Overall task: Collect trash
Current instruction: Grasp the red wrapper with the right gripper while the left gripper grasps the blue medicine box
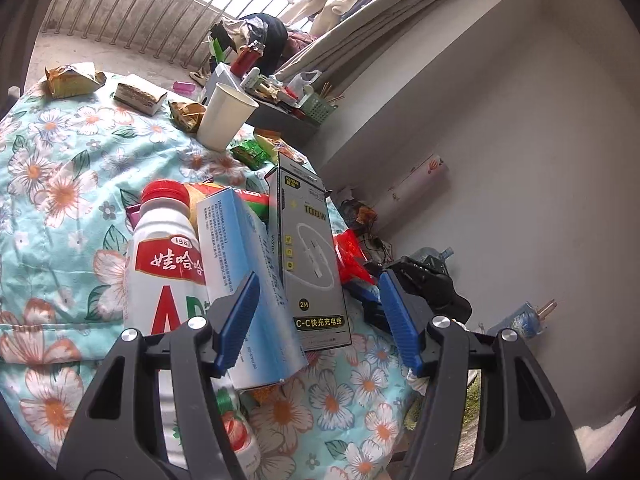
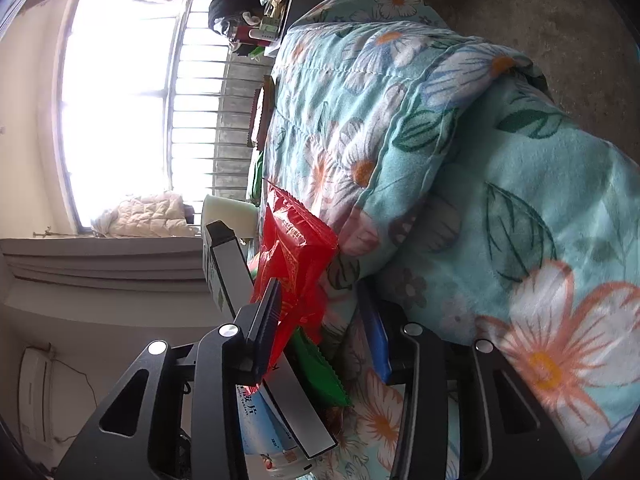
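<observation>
Trash lies piled on a floral quilt (image 1: 60,208). In the left wrist view, a blue-white carton (image 1: 244,264) and a grey cable box (image 1: 308,256) stand between the fingers of my open left gripper (image 1: 318,276). Its left pad lies against the carton and its right pad is clear of the box. A white bottle with a red cap (image 1: 160,252) leans beside them. In the right wrist view my right gripper (image 1: 424,284) (image 2: 318,284) is rolled sideways around a red wrapper (image 2: 296,256). One pad touches the wrapper and the other stands apart. A green wrapper (image 2: 320,372) lies under it.
Farther back on the quilt are a paper cup (image 1: 226,116), a green packet (image 1: 248,152), a small box (image 1: 140,94) and crumpled snack wrappers (image 1: 70,78). A cluttered shelf with a green basket (image 1: 318,106) stands by the barred window. A wall is on the right.
</observation>
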A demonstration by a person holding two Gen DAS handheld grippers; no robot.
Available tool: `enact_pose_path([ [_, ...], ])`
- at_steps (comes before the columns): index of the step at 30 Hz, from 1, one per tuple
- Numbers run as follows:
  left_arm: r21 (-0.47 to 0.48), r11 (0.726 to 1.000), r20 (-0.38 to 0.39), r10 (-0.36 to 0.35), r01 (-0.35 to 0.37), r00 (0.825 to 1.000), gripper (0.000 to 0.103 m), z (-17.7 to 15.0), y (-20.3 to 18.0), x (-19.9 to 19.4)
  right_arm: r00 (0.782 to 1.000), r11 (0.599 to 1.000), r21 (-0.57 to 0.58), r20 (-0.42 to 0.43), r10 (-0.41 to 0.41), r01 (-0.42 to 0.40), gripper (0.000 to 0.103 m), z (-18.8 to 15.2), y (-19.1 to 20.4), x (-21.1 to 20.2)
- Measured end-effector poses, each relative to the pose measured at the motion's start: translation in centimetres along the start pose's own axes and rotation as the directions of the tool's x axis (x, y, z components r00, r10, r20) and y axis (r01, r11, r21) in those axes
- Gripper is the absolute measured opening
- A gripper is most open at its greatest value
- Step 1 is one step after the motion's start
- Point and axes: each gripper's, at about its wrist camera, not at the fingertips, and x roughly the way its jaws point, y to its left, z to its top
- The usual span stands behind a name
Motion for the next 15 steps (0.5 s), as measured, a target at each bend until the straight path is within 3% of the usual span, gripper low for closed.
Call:
enact_pose_path([
  [7, 0.048, 0.986, -0.038, 0.159, -0.157, 0.987, 0.058, 0.3, -0.1, 1.1, 1.0, 0.999, 0.025, -0.002, 0.024, -0.024, 0.029, 0.0, -1.2, -0.4],
  [15, 0.013, 0.969, -0.125, 0.247, -0.247, 0.961, 0.059, -0.4, 1.9, 1.8, 1.0, 0.999, 0.022, -0.004, 0.03, -0.03, 0.026, -0.1, -1.8, -0.8],
])
